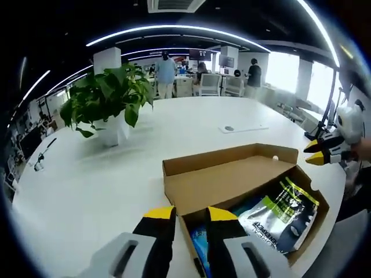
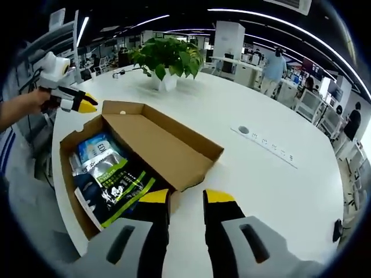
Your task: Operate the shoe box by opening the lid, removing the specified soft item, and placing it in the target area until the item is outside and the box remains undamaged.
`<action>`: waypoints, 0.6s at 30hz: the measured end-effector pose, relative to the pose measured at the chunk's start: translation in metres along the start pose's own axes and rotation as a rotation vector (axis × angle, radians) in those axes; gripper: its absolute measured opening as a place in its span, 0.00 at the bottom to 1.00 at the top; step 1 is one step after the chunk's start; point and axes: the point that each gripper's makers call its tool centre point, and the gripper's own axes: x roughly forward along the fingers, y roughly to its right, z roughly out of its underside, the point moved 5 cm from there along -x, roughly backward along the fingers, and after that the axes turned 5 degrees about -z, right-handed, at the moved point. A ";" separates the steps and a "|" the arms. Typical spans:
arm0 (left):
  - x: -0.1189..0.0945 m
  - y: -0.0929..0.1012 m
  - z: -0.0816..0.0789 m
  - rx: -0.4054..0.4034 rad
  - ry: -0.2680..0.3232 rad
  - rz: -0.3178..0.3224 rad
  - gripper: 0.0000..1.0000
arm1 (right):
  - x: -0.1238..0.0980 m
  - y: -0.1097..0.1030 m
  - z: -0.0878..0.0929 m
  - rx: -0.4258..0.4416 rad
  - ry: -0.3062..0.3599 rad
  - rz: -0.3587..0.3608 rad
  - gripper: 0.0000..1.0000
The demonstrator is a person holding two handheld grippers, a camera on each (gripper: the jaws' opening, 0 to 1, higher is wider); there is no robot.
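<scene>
A brown cardboard shoe box (image 1: 174, 200) lies on the white table with its lid (image 1: 226, 174) folded back flat. Inside lie a black, green and silver soft pouch (image 1: 284, 211) and a blue pouch (image 1: 200, 243). My left gripper (image 1: 191, 215) is open, its yellow tips right above the box's near corner. My right gripper (image 1: 312, 152) hovers beyond the box's far end, held by a hand. In the right gripper view, the box (image 2: 72, 139), lid (image 2: 168, 145) and pouch (image 2: 116, 185) lie ahead of my open right gripper (image 2: 186, 198). The left gripper (image 2: 87, 107) hovers by the far corner.
A potted green plant (image 1: 107, 98) (image 2: 168, 58) stands on the table beyond the box. A flat socket panel (image 1: 243, 127) (image 2: 264, 139) is set in the tabletop. A small black object (image 1: 42, 156) lies near the table's edge. People and chairs (image 1: 208, 84) are in the background.
</scene>
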 end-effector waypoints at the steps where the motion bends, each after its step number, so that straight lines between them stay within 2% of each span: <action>1: -0.002 0.002 0.001 0.001 -0.005 0.004 0.21 | -0.002 -0.002 0.001 0.002 -0.001 -0.008 0.22; 5: -0.007 0.013 0.008 -0.001 -0.036 0.037 0.26 | -0.006 -0.007 0.001 0.033 0.008 -0.033 0.26; 14: -0.012 0.049 0.026 -0.013 -0.105 0.161 0.27 | -0.008 -0.025 0.005 0.013 0.001 -0.080 0.30; 18: -0.012 0.059 0.035 -0.008 -0.127 0.187 0.27 | -0.007 -0.031 0.006 0.039 -0.006 -0.103 0.31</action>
